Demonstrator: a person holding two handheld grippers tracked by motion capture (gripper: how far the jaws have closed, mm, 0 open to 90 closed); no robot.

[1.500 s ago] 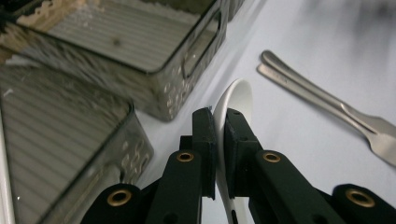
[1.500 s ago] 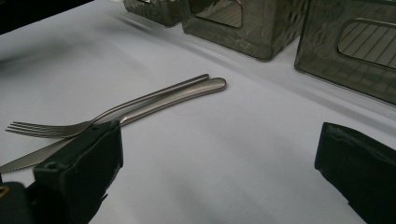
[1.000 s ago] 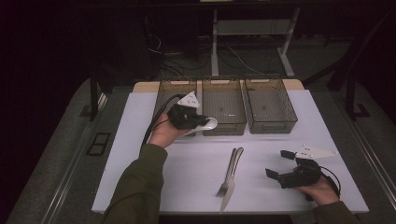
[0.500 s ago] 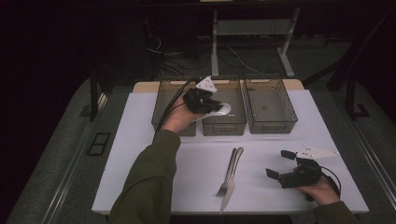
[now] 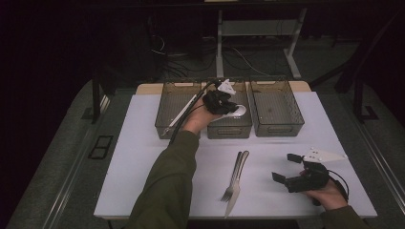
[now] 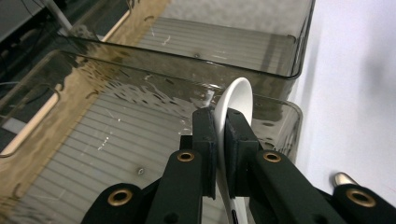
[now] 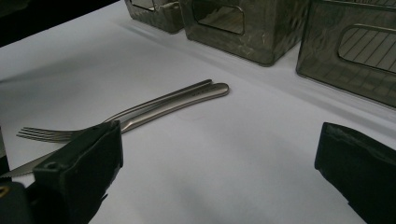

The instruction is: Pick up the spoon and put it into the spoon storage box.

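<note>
The surface (image 5: 143,157) is white and rectangular, with a strip of bare wood showing along its far edge. Three smoky transparent bins stand on it in a row at the far side: the left bin (image 5: 177,125), the middle bin (image 5: 230,129) and the right bin (image 5: 277,114), set just beside one another. A fork (image 5: 232,183) and a knife (image 5: 239,188) lie side by side, touching, near the middle of the near half, handles pointing toward the bins.
</note>
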